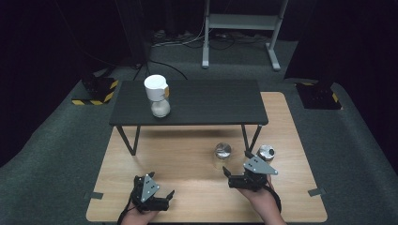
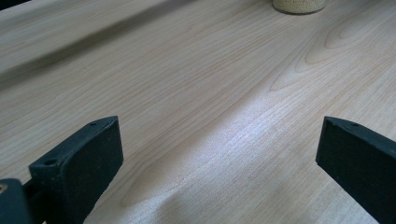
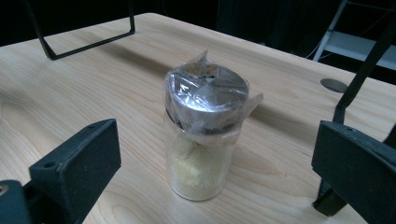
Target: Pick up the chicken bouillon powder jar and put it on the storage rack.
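A glass jar of pale yellow granules, its metal lid wrapped in clear plastic film, stood upright on the light wooden desk directly ahead of the right hand-held gripper, which was released, its black jaws spread wide to either side of the jar without touching it. In the high view the jar sat just beyond that gripper's tips, with a second metal-lidded jar close by on its right. The left hand-held gripper lay well apart near the desk's front edge (jaws likewise parted, gripping nothing), facing bare wood. A white canister stood on the dark bench farther back.
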